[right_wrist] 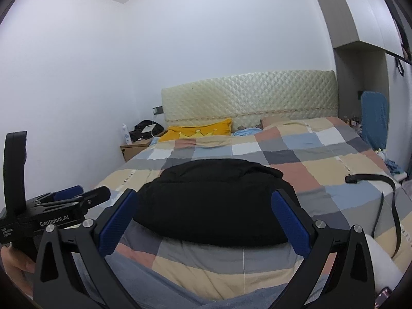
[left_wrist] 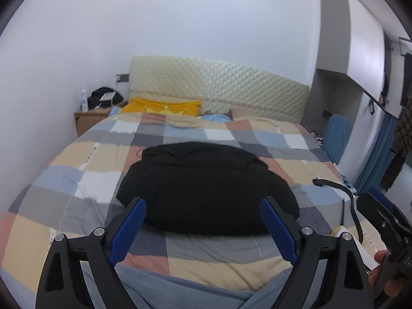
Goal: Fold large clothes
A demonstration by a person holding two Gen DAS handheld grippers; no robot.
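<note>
Both my grippers hang above the near edge of the bed, jaws spread wide and holding nothing: the left gripper and the right gripper each frame the black garment between their blue pads. The garment lies in the middle of the checked quilt, already a compact, puffy bundle with a rounded near edge, and I touch it nowhere.

My guess is the folding is nearly done or one more fold is due. To do it well I would drop both jaws to the near edge, one toward each corner, pinch all layers together, and lift evenly so the bulk does not slide apart; then carry it far over and press flat.

Count: one black garment, two grippers, one black strap lying on the right of the bed well apart from the garment, one yellow pillow at the headboard, one nightstand far left.
</note>
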